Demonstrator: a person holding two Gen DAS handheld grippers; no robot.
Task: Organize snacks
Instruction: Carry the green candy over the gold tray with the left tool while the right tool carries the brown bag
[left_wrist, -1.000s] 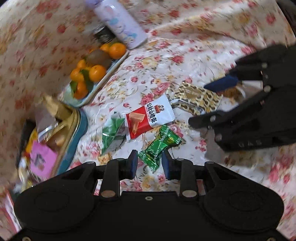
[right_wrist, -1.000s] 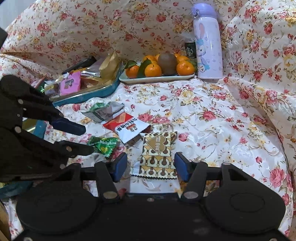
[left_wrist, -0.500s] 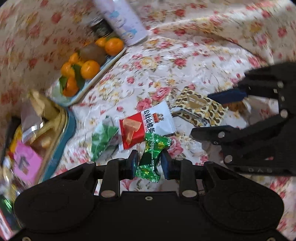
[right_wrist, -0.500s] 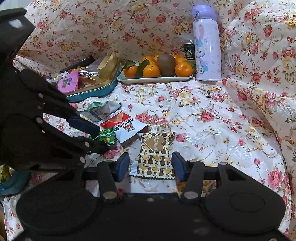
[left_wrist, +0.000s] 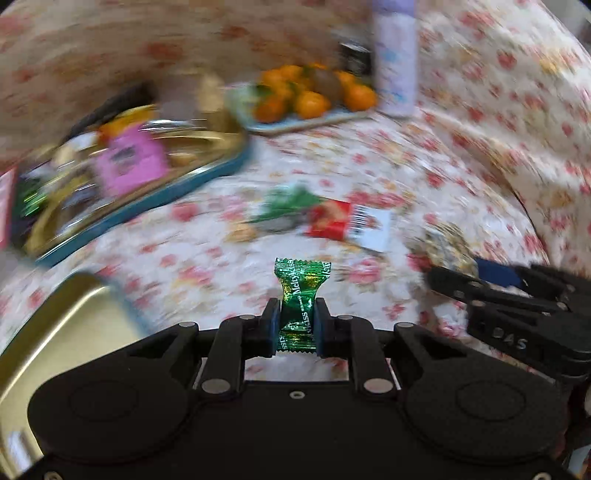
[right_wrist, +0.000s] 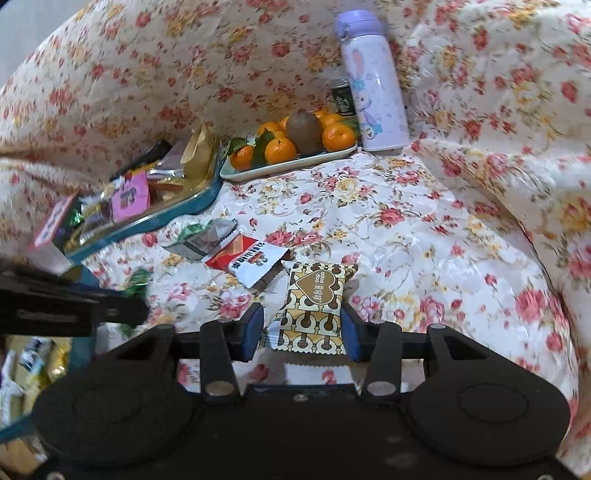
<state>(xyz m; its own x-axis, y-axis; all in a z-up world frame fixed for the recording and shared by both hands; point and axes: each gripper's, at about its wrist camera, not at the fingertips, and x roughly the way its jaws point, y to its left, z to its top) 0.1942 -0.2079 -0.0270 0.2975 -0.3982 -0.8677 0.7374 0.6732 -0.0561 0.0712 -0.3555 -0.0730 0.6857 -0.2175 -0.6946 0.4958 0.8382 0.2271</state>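
My left gripper is shut on a green foil candy and holds it upright above the floral cloth. In the right wrist view that candy shows blurred at the left gripper. My right gripper straddles a brown and gold patterned packet lying on the cloth. Its jaws are closing, and a narrow gap still shows at the left pad. A teal-rimmed tin full of snacks sits at the back left. A red and white packet and a green and silver packet lie between.
A plate of oranges and a kiwi stands at the back. A lilac bottle and a small can are beside it. A gold tin lid lies near left. The cloth rises in folds at the back and right.
My left gripper shut on the green candy, lifted it off the cloth and rolled, swinging its view. The right jaws narrowed around the patterned packet while that hand stayed in place.
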